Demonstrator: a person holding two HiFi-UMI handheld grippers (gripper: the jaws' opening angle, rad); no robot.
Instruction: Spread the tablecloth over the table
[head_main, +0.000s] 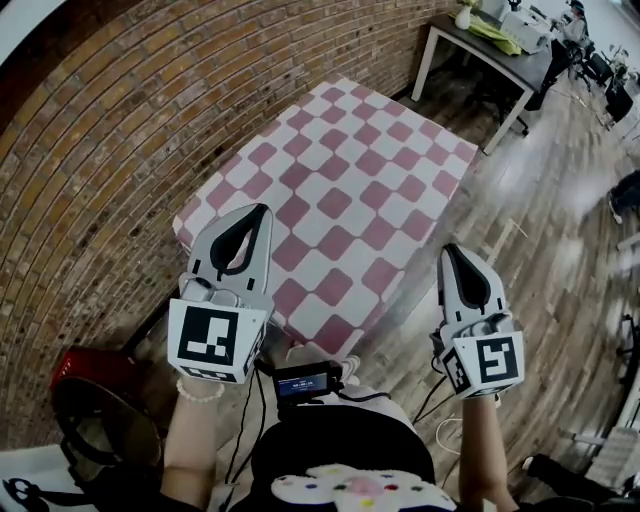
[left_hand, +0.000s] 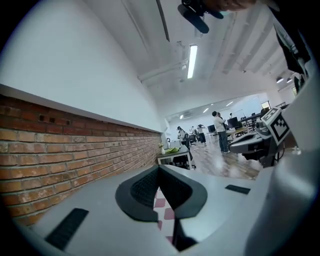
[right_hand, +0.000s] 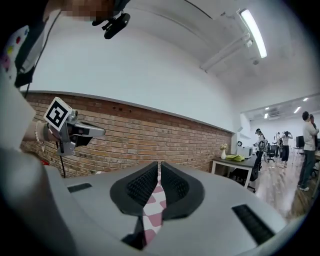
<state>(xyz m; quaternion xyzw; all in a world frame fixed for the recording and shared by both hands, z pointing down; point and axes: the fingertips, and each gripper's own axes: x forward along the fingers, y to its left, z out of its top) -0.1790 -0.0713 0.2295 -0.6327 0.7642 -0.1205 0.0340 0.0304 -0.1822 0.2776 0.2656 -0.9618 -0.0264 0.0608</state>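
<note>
The pink and white checked tablecloth lies flat over the small table, and its near edge hangs down in front of me. My left gripper is raised above the cloth's near left corner, shut, with nothing between its jaws. My right gripper is raised off the cloth's right edge, over the floor, jaws nearly together and empty. In the left gripper view the left gripper has its tips touching, with a sliver of the cloth showing below. In the right gripper view the cloth shows through the thin slit of the right gripper.
A brick wall runs along the table's left side. A white-legged table with green things stands at the back right on the wooden floor. A red-rimmed object sits at my lower left. People stand far off.
</note>
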